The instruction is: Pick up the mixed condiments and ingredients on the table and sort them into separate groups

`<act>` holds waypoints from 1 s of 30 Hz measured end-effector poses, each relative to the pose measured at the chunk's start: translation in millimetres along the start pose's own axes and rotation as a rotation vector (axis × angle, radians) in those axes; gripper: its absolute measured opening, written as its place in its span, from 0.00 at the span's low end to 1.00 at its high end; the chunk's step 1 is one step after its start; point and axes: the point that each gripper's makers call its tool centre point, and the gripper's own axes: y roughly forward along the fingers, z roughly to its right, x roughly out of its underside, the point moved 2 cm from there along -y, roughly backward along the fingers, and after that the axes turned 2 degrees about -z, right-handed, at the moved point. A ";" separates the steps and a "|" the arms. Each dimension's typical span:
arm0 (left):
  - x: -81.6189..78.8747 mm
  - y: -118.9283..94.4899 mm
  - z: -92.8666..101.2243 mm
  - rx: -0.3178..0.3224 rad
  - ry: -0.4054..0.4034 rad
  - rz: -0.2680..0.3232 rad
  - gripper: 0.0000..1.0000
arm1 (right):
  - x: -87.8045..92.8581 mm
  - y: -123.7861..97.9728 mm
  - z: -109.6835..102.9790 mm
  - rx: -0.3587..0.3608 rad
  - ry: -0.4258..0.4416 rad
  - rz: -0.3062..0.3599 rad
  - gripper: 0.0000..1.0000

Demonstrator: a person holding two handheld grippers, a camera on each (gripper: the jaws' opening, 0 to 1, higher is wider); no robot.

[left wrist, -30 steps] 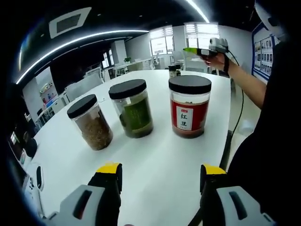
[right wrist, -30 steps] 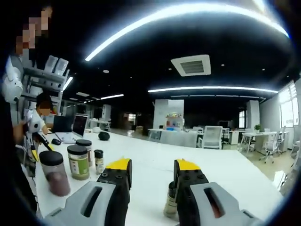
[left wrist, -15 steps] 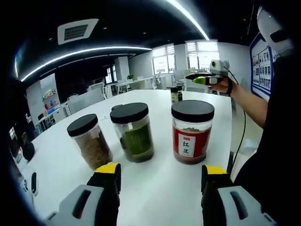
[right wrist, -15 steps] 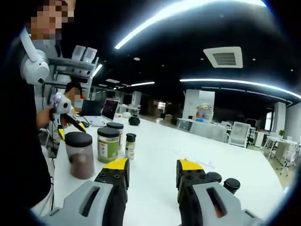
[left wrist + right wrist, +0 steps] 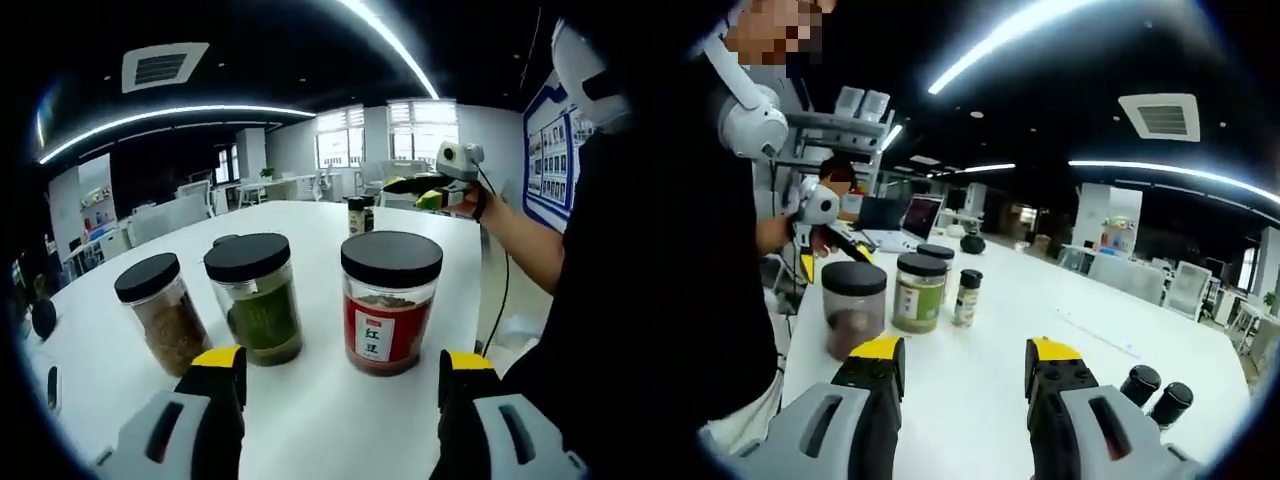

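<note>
Both tongs wide and empty over the desk point(image 5: 330, 410)

Left tongs point(image 5: 335, 385) face the red-label jar point(image 5: 390, 300), likely lining up; right tongs point(image 5: 960, 365) hover beside two small bottles point(image 5: 1155, 392).

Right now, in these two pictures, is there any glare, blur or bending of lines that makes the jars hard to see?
Left gripper view: the red-label jar, green jar and brown jar are sharp and evenly lit; the ceiling light strips bend from the fisheye, and the windows are overexposed. Right gripper view: the jars stand small at the left, the nearest jar dim but readable; the white table shows no strong glare.
</note>
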 end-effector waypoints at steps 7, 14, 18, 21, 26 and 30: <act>-11.8 9.7 8.4 0.016 0.000 0.037 0.89 | 5.0 5.7 -9.9 -0.043 0.005 -0.022 0.49; -21.9 21.6 15.3 0.036 -0.009 0.064 0.93 | 12.0 9.7 -16.7 -0.075 0.001 -0.050 0.49; -32.9 31.6 19.9 0.043 0.014 0.098 0.93 | 19.0 15.1 -27.0 -0.121 -0.014 -0.087 0.49; -37.6 39.7 21.2 0.027 0.034 0.115 0.89 | 21.2 14.9 -28.7 -0.131 -0.009 -0.092 0.49; -41.1 50.0 24.2 0.036 0.018 0.127 0.81 | 22.2 14.2 -27.0 -0.122 -0.001 -0.085 0.49; -48.4 54.6 33.9 0.083 0.045 0.153 0.81 | 26.1 13.9 -27.6 -0.122 0.002 -0.093 0.49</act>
